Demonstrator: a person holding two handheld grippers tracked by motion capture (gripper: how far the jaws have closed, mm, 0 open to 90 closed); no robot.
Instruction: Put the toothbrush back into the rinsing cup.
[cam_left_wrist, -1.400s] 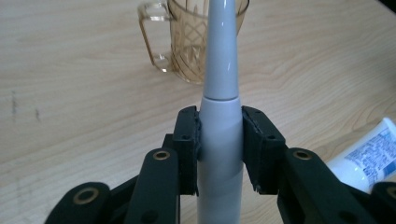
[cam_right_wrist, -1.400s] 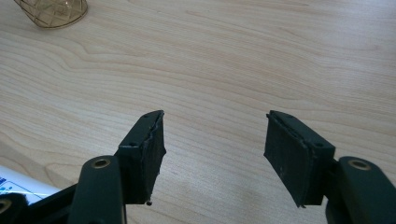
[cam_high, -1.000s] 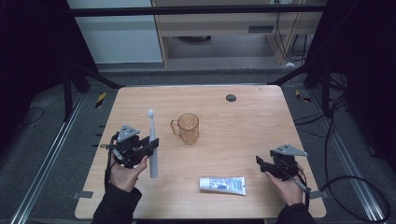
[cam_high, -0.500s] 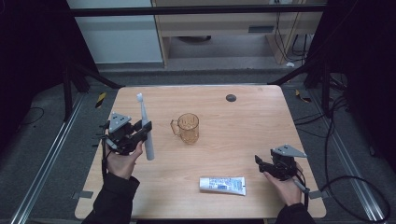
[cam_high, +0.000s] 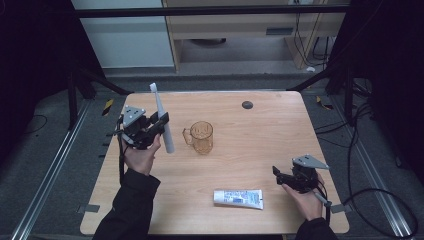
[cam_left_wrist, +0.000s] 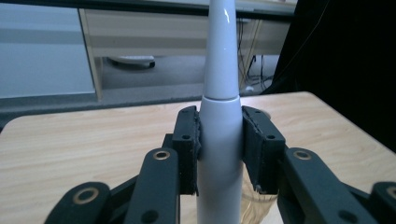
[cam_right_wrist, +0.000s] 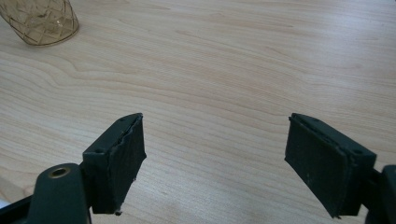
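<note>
On the left side of the table (cam_high: 260, 135), the high view shows the left gripper (cam_high: 156, 128) raised, pinching a white toothbrush (cam_high: 163, 120) near-upright, just left of the amber mug (cam_high: 202, 137). The left gripper view shows both pads (cam_left_wrist: 187, 140) pressed against the handle. The right gripper (cam_right_wrist: 212, 158) has just been opening; its jaws stand spread over bare wood, nothing between them. The tube (cam_high: 239, 198) lies just left of it.
</note>
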